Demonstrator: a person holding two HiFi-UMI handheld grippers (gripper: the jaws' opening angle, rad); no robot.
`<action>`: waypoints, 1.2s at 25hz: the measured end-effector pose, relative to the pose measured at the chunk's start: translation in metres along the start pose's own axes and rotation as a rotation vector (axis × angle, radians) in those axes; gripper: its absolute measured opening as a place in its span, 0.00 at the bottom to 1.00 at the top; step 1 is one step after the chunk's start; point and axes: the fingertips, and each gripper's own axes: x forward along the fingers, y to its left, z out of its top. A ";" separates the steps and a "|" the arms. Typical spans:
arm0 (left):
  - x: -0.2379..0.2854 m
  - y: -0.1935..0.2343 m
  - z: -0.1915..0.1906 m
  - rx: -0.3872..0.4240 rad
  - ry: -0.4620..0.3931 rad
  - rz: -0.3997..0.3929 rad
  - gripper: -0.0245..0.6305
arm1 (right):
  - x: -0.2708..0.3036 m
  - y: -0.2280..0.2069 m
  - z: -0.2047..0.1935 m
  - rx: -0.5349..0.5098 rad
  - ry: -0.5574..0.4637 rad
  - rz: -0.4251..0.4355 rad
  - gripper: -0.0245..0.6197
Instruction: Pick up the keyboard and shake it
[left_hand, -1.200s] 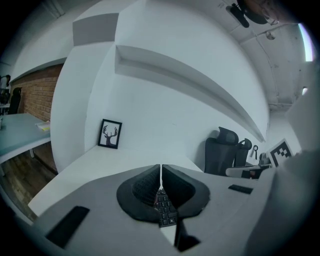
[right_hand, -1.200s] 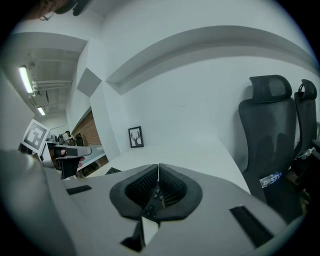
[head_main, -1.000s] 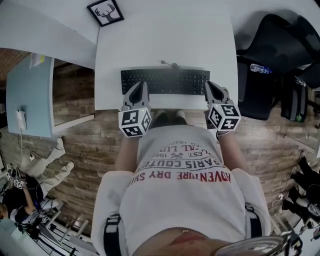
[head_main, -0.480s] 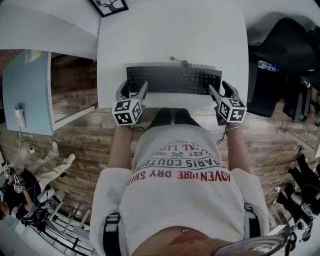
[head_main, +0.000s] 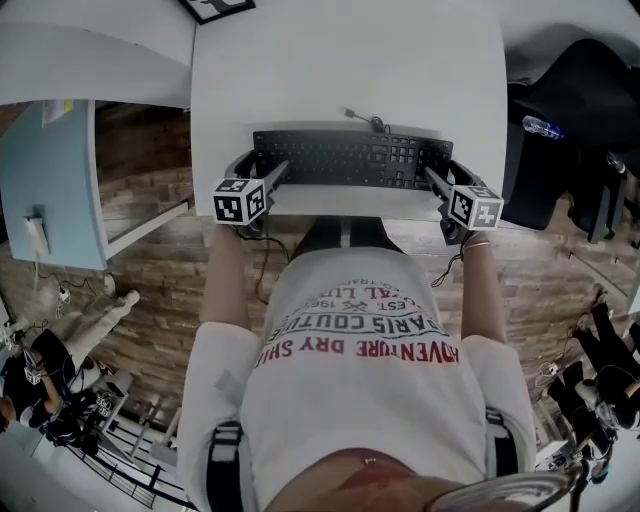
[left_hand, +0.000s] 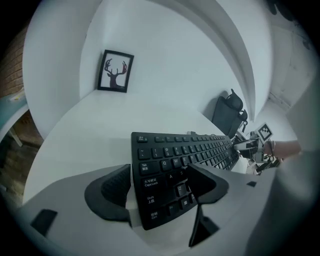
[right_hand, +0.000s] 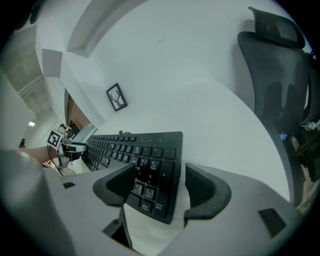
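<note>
Both grippers were at the keyboard (head_main: 340, 158), one at each short end, and neither had hold of it yet. In its own view the left gripper (left_hand: 159, 172) stood spread, its jaws having just been opening, with the keyboard's near left corner between them: one jaw lay outside the short edge and the other sat over the keys by the Shift row. No pad could be seen pressing on the black casing. The right gripper (right_hand: 160, 170) mirrored this, also spread wide after just opening, with the number-pad corner in its gap and the outer jaw beside the right-hand edge.

From the head view the keyboard lay flat on the white worktop (head_main: 340, 70), close to its near edge and parallel to it, right in front of the person. Its cable (head_main: 365, 120) ran off the far edge toward the back. The left gripper (head_main: 258, 168) and the right gripper (head_main: 447, 175) came in from the near side and slanted downward, which suited reaching a low, flat thing at the worktop's edge.

Taking the two ends at once looked sensible: a long, thin board held at one end would sag and twist, while a hold at both ends should keep it level when it is shaken. The wide opening probably served to clear the casing before any closing. The lift and the shake both remained to be done, and the cable could tug if the keyboard were raised far.
</note>
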 end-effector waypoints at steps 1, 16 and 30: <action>0.002 -0.001 0.000 0.005 0.011 -0.011 0.57 | 0.002 0.001 -0.001 0.004 0.011 0.007 0.50; 0.003 -0.002 0.000 -0.013 0.011 -0.047 0.56 | 0.008 0.002 -0.004 0.046 0.054 0.049 0.50; -0.043 -0.022 0.094 0.151 -0.284 -0.029 0.56 | -0.045 0.023 0.089 -0.143 -0.229 0.015 0.50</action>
